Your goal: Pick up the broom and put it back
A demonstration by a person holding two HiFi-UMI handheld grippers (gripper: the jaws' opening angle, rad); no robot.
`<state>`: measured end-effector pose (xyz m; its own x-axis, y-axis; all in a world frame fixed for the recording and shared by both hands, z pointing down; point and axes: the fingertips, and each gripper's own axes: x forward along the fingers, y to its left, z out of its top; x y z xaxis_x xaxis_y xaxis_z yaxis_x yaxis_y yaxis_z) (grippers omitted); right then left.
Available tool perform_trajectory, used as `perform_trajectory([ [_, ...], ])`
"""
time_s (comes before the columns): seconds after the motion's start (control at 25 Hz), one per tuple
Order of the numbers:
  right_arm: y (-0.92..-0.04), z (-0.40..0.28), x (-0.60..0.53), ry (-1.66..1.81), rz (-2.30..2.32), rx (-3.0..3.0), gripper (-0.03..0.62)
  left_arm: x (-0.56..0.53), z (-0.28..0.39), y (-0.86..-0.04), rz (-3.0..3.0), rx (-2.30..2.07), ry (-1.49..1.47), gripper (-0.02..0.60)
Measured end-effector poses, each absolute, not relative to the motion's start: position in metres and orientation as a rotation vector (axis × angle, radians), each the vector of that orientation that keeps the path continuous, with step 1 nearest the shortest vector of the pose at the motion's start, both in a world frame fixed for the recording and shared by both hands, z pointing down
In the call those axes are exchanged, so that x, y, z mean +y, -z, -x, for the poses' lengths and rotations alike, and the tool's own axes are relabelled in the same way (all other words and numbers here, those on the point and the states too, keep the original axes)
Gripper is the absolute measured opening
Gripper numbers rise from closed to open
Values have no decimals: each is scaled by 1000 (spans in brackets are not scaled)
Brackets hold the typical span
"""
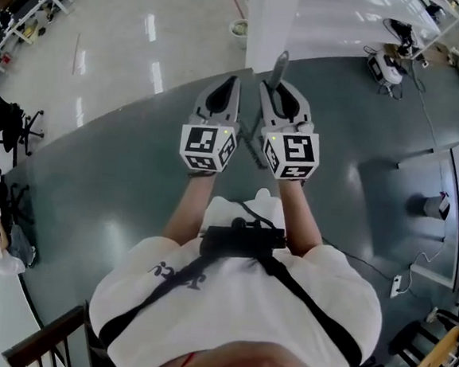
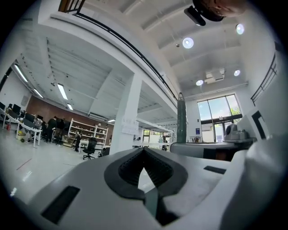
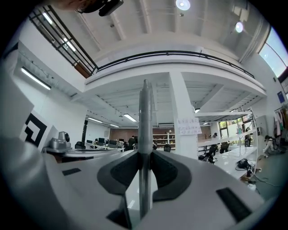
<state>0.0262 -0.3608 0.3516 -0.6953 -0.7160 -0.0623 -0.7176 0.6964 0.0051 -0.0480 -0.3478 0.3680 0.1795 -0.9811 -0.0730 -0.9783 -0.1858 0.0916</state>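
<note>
Broom handle (image 3: 145, 112), a slim grey pole, stands upright, clamped in the jaws of the right hand-held gripper (image 3: 145, 155) above the dark floor (image 1: 115, 209). The left hand-held gripper (image 2: 144, 152) is closed on nothing. Pickup looks done; putting the broom back remains.

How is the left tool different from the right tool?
The left tool holds nothing; the right tool grips the grey broom handle. The left tool's jaws meet at their tips; the right tool's jaws press on the handle's two sides. Both are light grey and point forward, side by side.
</note>
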Motion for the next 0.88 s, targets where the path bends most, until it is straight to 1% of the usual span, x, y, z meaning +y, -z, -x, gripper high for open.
perform_trajectory([
  [0.16,-344,-81,-398,-81,1241,2814,97,-397,-17,-367,-2442,-1920,172,9],
  [0.48,-358,-170,-469,-62,1345,2768,97,-469,-92,-385,-2433,-1871,141,9],
  [0.64,-379,-188,-514,1,1387,2767,97,-501,-101,-401,-2419,-1867,92,9],
  [0.88,-408,-173,-582,87,1381,2797,97,-570,-78,-424,-2368,-1866,73,9],
])
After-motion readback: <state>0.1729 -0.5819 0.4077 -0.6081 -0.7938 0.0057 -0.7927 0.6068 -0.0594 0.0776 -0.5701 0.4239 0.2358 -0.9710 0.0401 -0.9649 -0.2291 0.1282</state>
